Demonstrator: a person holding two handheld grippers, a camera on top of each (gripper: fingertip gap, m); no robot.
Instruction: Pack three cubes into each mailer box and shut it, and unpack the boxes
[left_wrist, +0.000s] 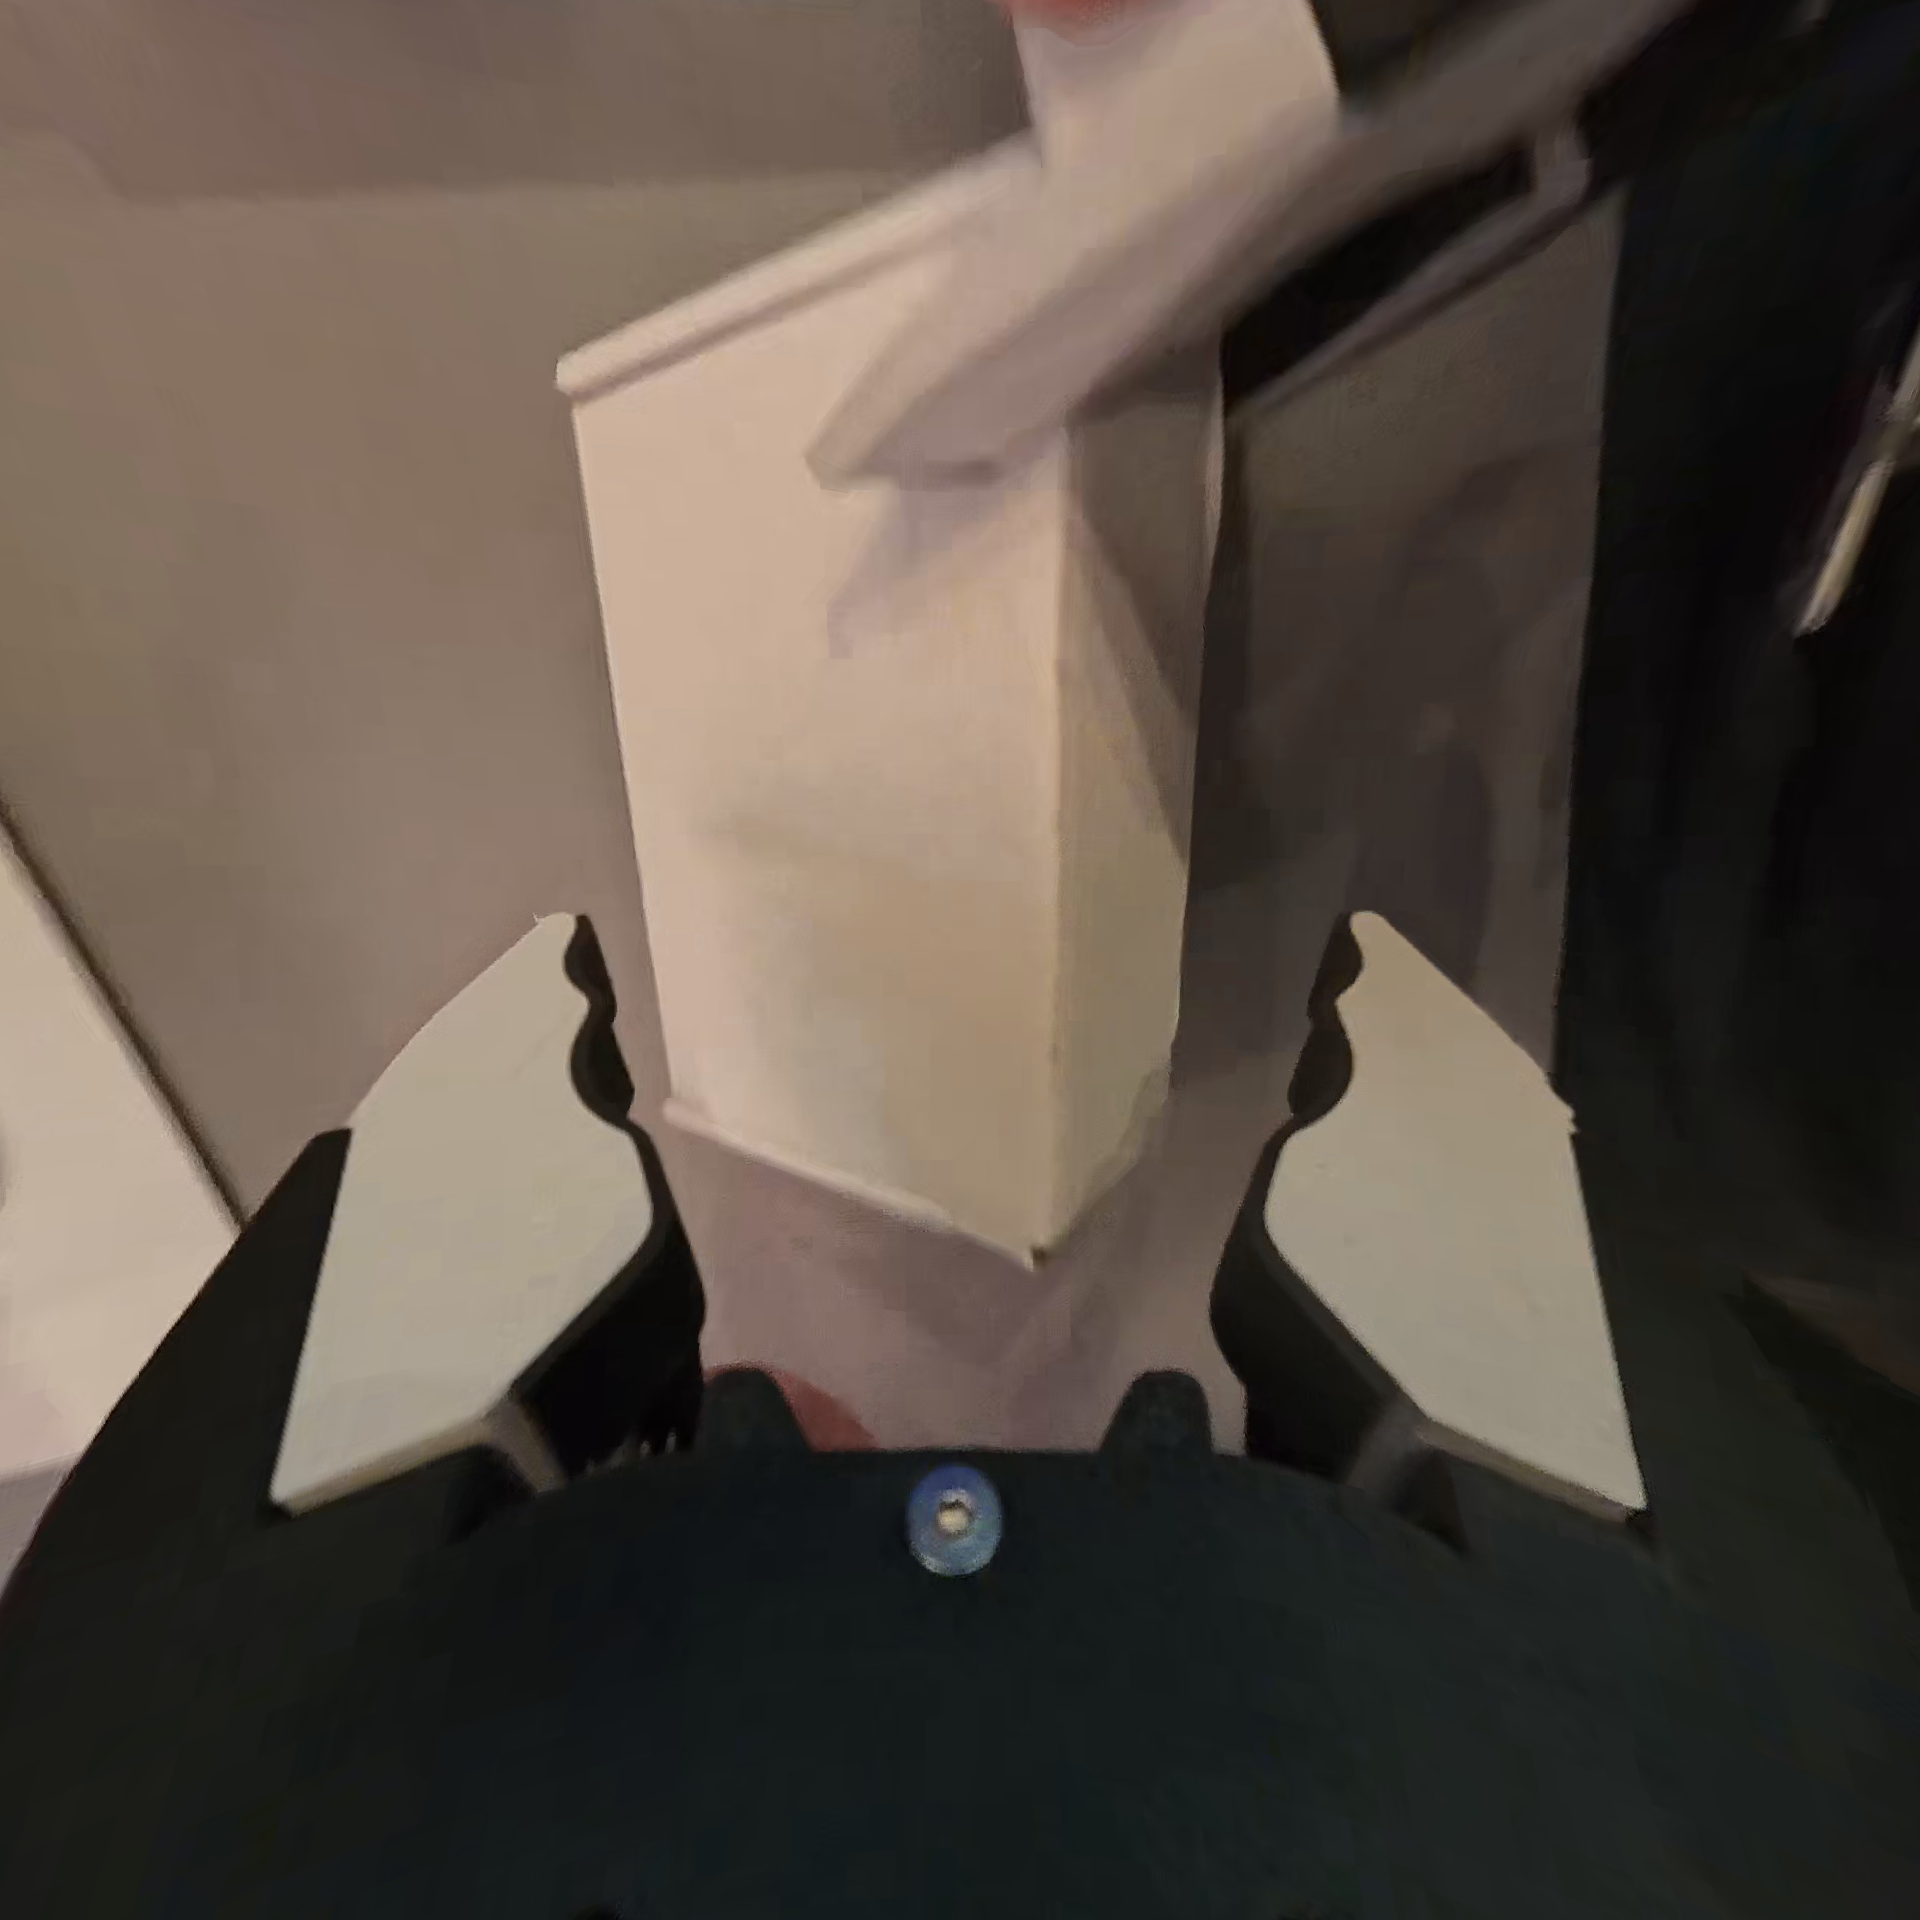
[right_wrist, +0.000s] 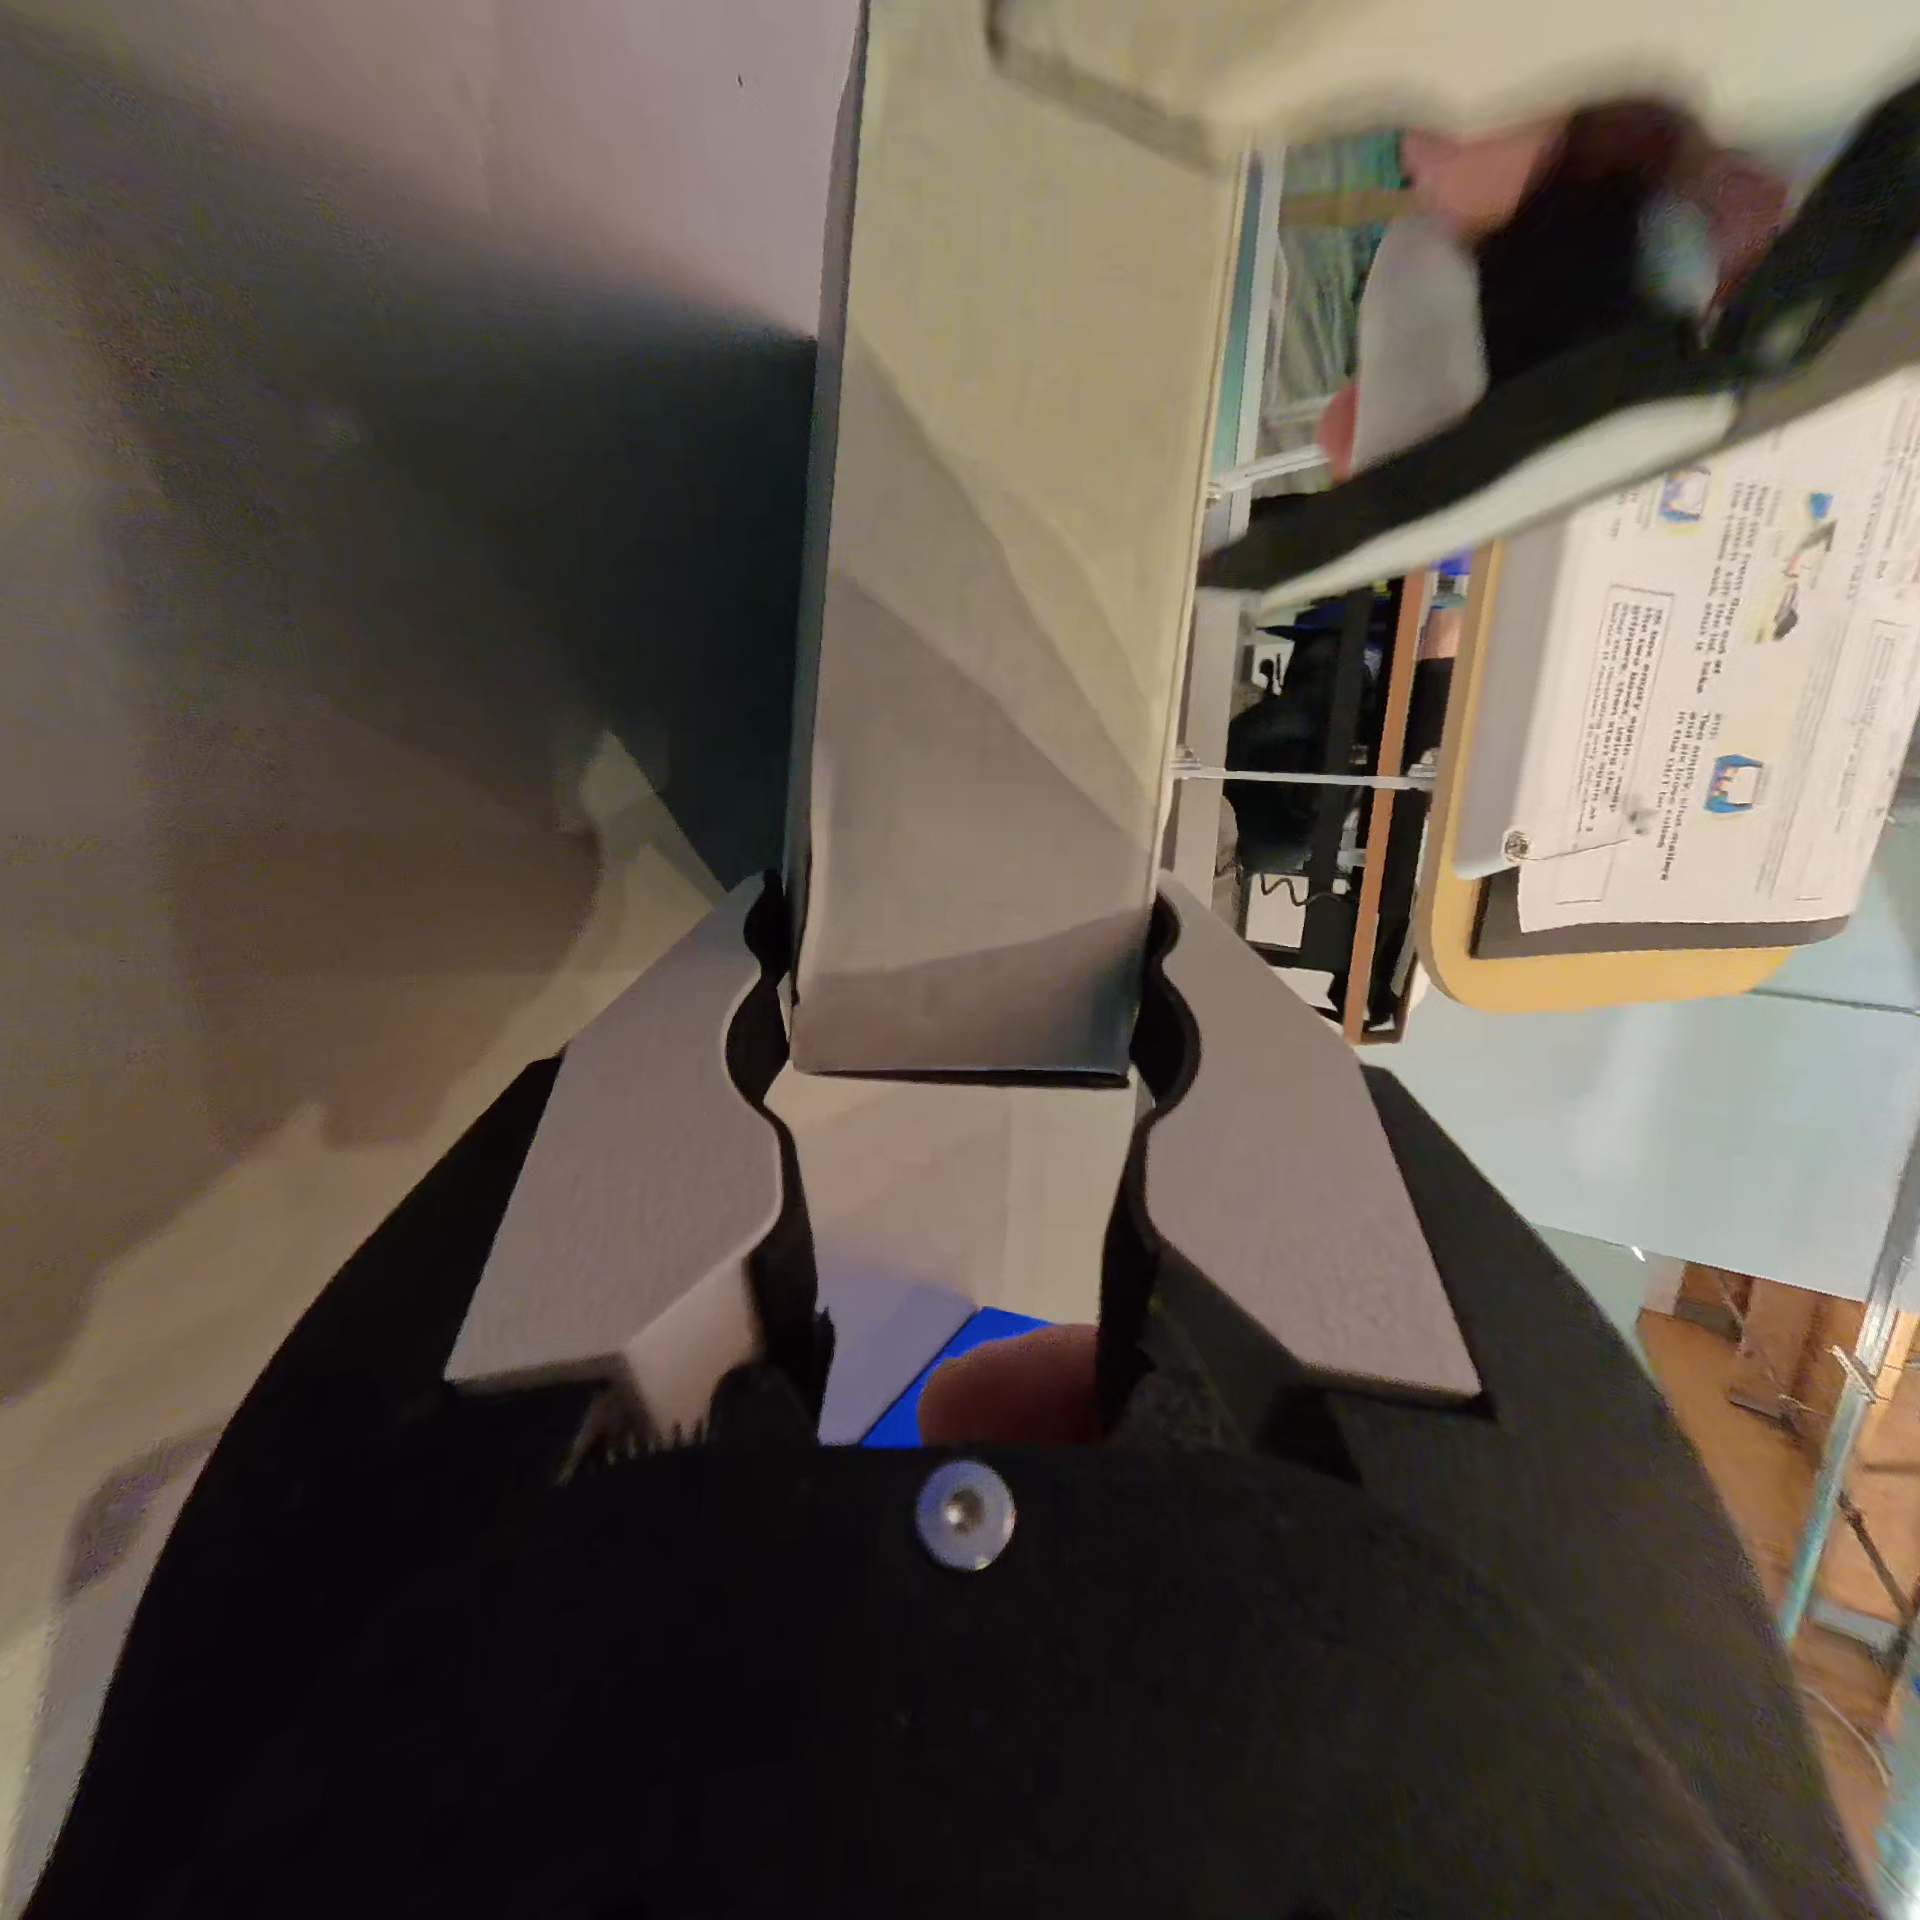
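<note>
Left gripper (left_wrist: 961, 1023) gapes wide and grips nothing; right gripper (right_wrist: 961, 966) is clamped

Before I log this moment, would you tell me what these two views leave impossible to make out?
- Contents of the white mailer box: right wrist view shows only its outer walls; the right claw is clamped on its end.
- The other claw: left wrist view, smeared by motion blur and cut off by the top edge.
- Blue object: right wrist view, mostly hidden behind the claw body.
- Left claw: open; contact with the box unclear.
</note>
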